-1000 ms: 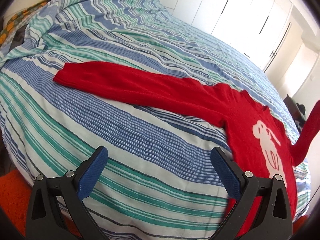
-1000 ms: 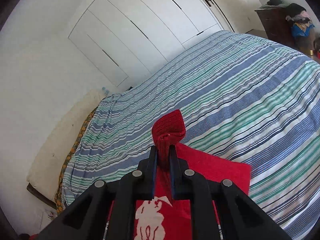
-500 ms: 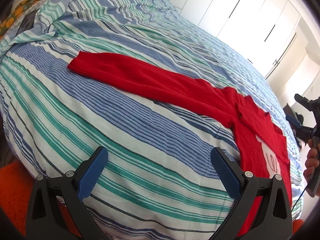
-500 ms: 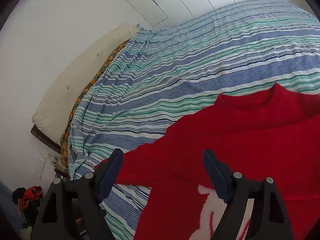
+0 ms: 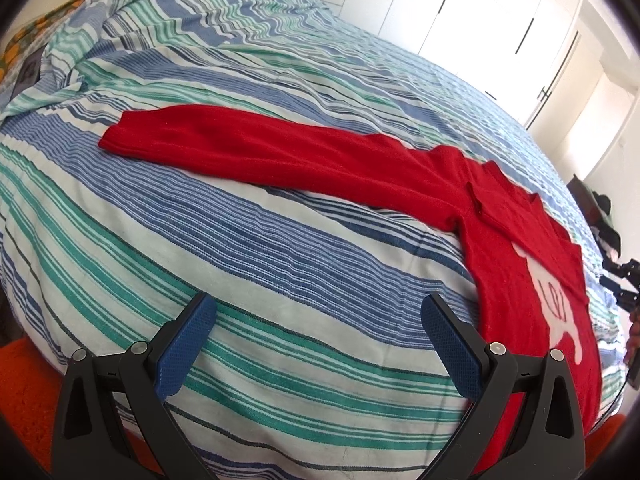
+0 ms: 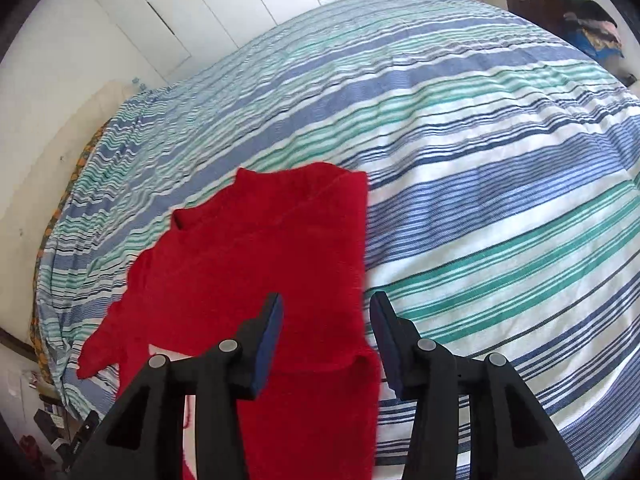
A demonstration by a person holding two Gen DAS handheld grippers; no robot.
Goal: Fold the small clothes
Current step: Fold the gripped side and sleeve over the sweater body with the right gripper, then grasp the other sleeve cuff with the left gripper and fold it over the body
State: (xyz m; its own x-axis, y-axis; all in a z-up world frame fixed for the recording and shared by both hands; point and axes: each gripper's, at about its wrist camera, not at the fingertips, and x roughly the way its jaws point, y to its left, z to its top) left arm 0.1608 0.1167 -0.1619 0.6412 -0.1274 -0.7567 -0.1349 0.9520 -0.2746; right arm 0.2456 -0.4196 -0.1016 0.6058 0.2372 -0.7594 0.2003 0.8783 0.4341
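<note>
1. Two cameras show one red sweater (image 5: 496, 240) lying flat on a bed (image 5: 280, 280) covered by a blue, green and white striped duvet.
2. At the far left of the left wrist view, an orange-patterned cloth (image 5: 16, 46) peeks from under the duvet's edge, and an orange floor covering (image 5: 24, 392) shows below the bed.
3. One long sleeve (image 5: 260, 152) stretches out to the left across the stripes, its cuff well apart from the sweater's body.
4. The left gripper (image 5: 318, 336) hovers over bare duvet near the bed's edge, its blue-padded jaws spread wide and holding nothing.
5. To the right, the sweater's body carries a white animal figure (image 5: 556, 308), partly covered by a folded-over layer of red knit.
6. White wardrobe doors (image 5: 460, 20) line the wall behind the bed.
7. In the right wrist view, the folded sleeve (image 6: 296, 264) lies across the sweater's chest, its cuff end just below the gripper pads.
8. The right gripper (image 6: 326, 320) hangs above the sweater's right edge, jaws moderately apart and empty.
9. At the far right, a dark wooden dresser (image 6: 536, 4) holds piled clothes (image 6: 592, 28).
</note>
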